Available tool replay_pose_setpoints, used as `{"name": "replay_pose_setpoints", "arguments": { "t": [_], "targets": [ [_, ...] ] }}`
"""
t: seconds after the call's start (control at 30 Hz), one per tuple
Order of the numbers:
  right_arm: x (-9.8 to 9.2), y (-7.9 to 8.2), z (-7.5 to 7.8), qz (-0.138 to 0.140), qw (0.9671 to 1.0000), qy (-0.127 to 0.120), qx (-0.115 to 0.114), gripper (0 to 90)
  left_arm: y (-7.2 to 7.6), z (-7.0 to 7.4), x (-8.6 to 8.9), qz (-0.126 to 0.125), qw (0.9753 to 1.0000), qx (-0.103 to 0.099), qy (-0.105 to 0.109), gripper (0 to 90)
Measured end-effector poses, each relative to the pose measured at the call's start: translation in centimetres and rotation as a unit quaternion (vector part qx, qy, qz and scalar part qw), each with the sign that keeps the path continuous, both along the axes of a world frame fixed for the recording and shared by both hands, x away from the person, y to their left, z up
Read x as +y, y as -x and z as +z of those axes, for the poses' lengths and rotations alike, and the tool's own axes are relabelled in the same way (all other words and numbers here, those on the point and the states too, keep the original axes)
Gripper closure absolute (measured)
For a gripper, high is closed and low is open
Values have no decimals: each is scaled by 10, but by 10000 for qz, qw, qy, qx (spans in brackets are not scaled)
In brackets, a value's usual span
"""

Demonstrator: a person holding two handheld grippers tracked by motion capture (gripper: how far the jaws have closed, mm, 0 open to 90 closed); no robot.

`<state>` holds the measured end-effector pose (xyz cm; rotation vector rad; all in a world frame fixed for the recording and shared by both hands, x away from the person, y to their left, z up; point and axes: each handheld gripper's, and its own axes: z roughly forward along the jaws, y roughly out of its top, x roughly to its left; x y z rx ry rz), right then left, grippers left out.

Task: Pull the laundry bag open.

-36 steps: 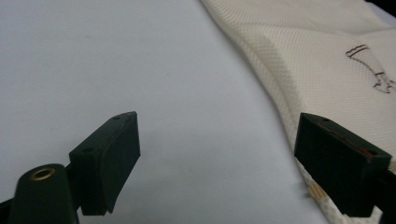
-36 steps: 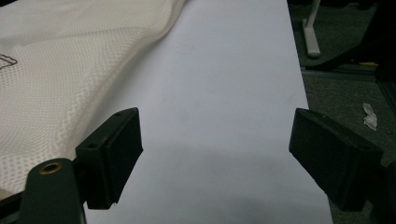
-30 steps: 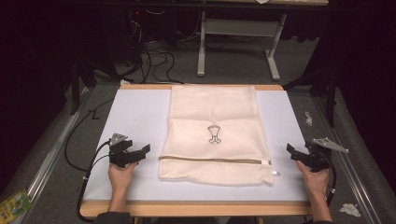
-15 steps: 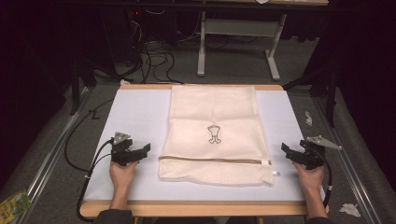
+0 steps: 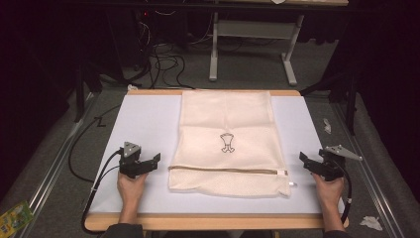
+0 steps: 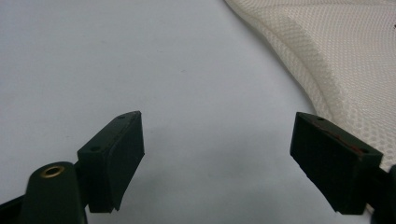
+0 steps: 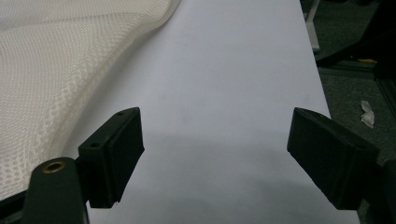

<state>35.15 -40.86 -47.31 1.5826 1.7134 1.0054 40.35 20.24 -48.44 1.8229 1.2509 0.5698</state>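
The left claw [image 5: 152,159] is gaping wide, holding nothing, sitting just beside the bag's [image 5: 228,144] near left corner. The right claw [image 5: 306,160] is likewise gaping empty, near the zip end. The bag is lying flat mid-table [image 5: 143,124], zip toward the person.

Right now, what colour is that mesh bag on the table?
Cream, with a small dark emblem; the mesh bag shows best in the high view.

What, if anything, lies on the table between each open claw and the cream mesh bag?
Nothing visible. Bare white table surface separates the left claw from the cream mesh zip bag, and likewise the right claw from the bag's other edge.
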Motion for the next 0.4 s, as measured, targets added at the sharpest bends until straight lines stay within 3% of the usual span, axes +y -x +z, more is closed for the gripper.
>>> {"name": "replay_pose_setpoints", "arguments": {
  "t": [0.03, 0.13, 0.4],
  "targets": [
    [3, 1, 0, 23, 9999, 142, -36, 192, 1, 0, -1, -24, 10000, -21, -5, 192],
    [6, 3, 0, 35, 9996, 265, -115, 201, 1, 0, -1, -49, 10000, -40, -23, 192],
    [7, 3, 0, 15, 9996, 278, -100, 219, 2, 0, -1, -71, 10000, -48, -35, 189]
  ]
}}
